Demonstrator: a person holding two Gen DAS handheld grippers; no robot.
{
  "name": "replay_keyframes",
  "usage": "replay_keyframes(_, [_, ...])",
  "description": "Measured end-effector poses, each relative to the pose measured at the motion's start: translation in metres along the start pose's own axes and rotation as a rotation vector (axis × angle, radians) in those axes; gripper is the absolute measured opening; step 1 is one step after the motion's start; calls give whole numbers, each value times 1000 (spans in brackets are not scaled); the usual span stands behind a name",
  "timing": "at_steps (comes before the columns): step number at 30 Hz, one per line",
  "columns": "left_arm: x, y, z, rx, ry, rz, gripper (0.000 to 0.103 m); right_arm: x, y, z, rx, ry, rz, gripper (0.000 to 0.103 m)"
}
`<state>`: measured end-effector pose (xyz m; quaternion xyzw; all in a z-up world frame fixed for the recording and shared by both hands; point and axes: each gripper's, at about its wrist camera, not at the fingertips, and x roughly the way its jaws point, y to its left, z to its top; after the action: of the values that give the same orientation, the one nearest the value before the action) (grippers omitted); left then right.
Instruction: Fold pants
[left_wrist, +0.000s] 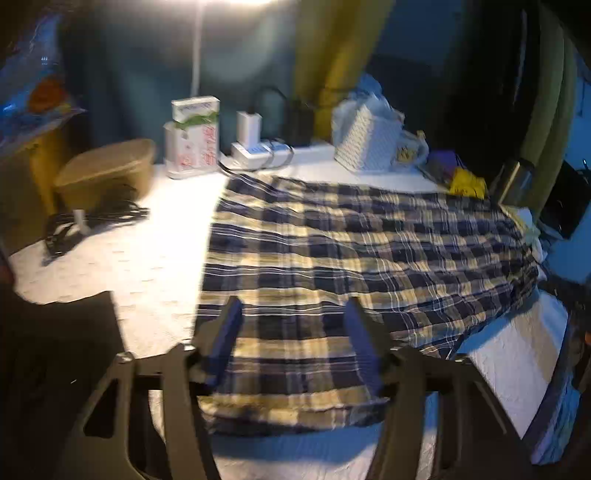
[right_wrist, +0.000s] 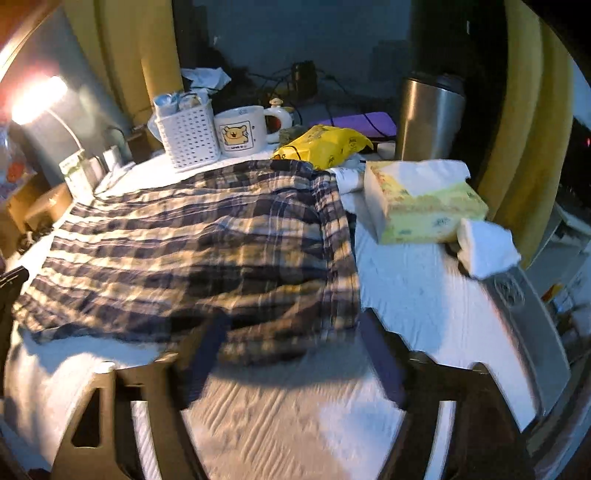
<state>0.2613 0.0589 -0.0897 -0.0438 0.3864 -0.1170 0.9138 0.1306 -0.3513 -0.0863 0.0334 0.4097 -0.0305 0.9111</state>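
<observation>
- Plaid pants (left_wrist: 351, 254): one item, dark blue and cream check, lying spread on the white-covered tabletop (left_wrist: 147, 266); waistband end toward the tissue box, fabric rumpled near the front edge.
- Left gripper (left_wrist: 293, 321): jaws set apart, nothing pinched; both fingers hang over the near part of the pants, whether touching the cloth cannot be told.
- Right gripper (right_wrist: 291, 332): jaws wide, nothing held; the fingers straddle the near corner of the pants at the waistband side.
- White perforated basket (right_wrist: 186, 138): upright at the far edge, just beyond the pants.
- Mug with bear print (right_wrist: 240, 131): beside the basket.
- Yellow packet (right_wrist: 325, 146): lying at the far corner of the pants.
- Tissue box (right_wrist: 424, 206): yellow, a tissue standing out of the top, just beside the waistband.
- Steel tumbler (right_wrist: 428, 118): upright behind the tissue box.
- Desk lamp (right_wrist: 37, 99): lit, at the far left.
</observation>
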Motion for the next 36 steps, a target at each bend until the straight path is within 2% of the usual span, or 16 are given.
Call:
replay_keyframes(1, [-6, 3, -2, -9, -13, 9, 62, -1, 0, -4, 6, 4, 14, 94])
replay_keyframes(7, [-24, 14, -9, -20, -37, 61, 62, 13, 0, -21, 78, 67, 93, 94])
replay_keyframes(10, [-30, 19, -13, -35, -44, 91, 62, 24, 3, -22, 111, 72, 124, 94])
replay_keyframes(20, [-28, 34, -20, -114, -22, 162, 62, 54, 3, 7, 144, 46, 132, 94])
replay_keyframes(29, [-25, 26, -16, -127, -4, 194, 62, 80, -7, 32, 330, 10, 271, 93])
replay_keyframes(30, [-25, 24, -15, -123, -2, 196, 62, 83, -7, 34, 340, 5, 285, 85])
replay_keyframes(31, [-25, 23, -14, -120, 0, 197, 62, 86, -6, 34, 339, 2, 279, 69])
replay_keyframes(32, [-25, 21, -13, -116, 0, 199, 62, 88, -6, 35, 338, 3, 268, 60])
replay_keyframes(33, [-24, 19, -11, -113, -1, 200, 62, 91, -6, 36, 340, 9, 269, 44])
replay_keyframes(36, [-24, 12, -7, -100, -4, 202, 62, 91, -8, 38, 325, -1, 282, 19])
